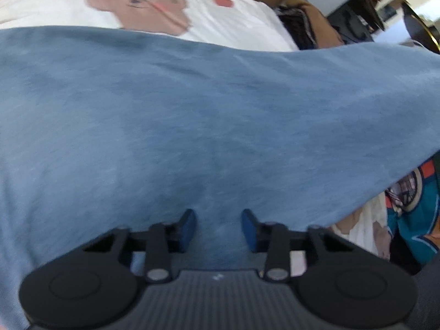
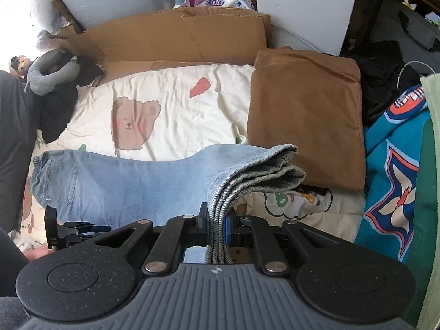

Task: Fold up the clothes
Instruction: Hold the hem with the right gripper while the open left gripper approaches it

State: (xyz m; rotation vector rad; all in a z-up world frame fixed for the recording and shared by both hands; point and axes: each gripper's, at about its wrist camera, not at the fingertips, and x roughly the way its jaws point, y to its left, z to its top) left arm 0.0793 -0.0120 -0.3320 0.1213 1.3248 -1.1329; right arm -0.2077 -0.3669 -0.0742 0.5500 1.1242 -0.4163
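Clamping the stacked hem layers of the light blue jeans, the right gripper is closed tight on the denim. From those jaws the jeans run left across the bear-print sheet, waistband and pocket at the far left. Left gripper sits low over the same denim, jaws parted, fabric between them, pads not clearly pressing. Just right of the jeans' raised hem lies a folded brown garment; further right, a teal printed garment. Behind the sheet, flattened cardboard.
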